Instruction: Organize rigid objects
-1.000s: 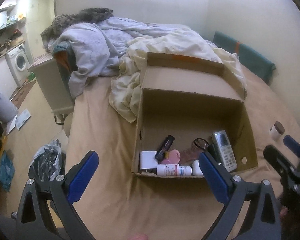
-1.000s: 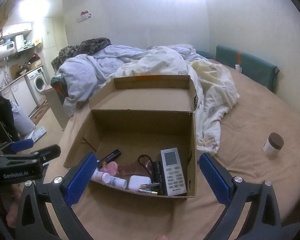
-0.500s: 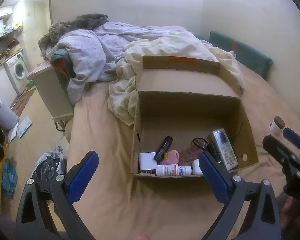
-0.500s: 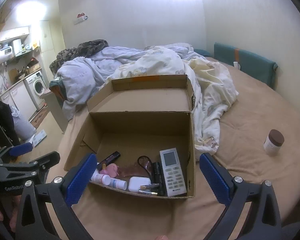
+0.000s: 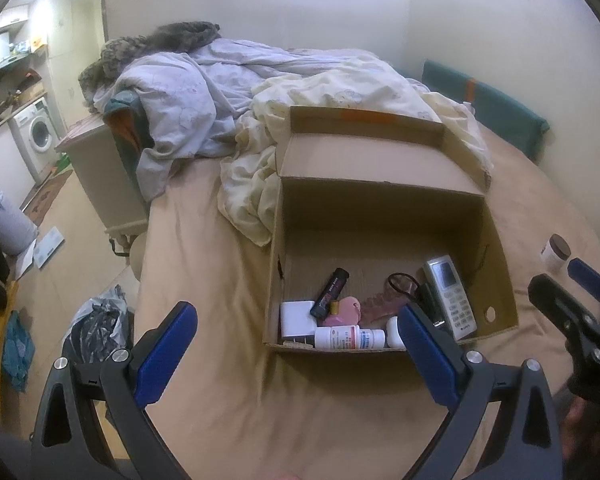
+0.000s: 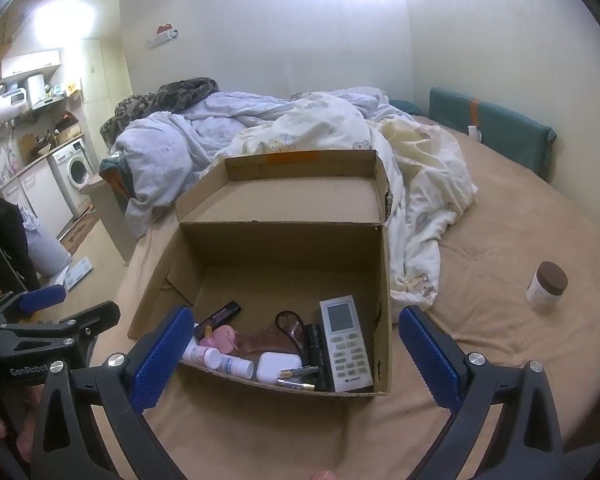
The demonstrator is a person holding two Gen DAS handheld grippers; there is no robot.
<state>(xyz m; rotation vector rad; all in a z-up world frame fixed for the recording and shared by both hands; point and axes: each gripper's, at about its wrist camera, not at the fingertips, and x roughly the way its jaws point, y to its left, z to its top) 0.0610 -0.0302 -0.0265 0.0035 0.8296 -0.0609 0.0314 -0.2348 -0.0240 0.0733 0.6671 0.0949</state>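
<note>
left wrist view: the left gripper [image 5: 296,344] is released, jaws wide apart and holding nothing, near the front of the cardboard box [image 5: 380,208] on the bed [image 5: 204,248]. inside lie a remote control [image 5: 450,298], white bottle [image 5: 348,338] and black tube [image 5: 330,292]. a brown-lidded jar [image 5: 555,253] stands well right of the box.

right wrist view: the right gripper [image 6: 292,354] is likewise released and holding nothing; the jar [image 6: 546,286] stands far right.

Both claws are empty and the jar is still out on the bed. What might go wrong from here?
1. The brown-lidded jar stands upright on soft bedding; a nudge from the right claw may tip or roll it.
2. The cardboard box near side is crowded around the remote, so a dropped jar could strike it.
</note>
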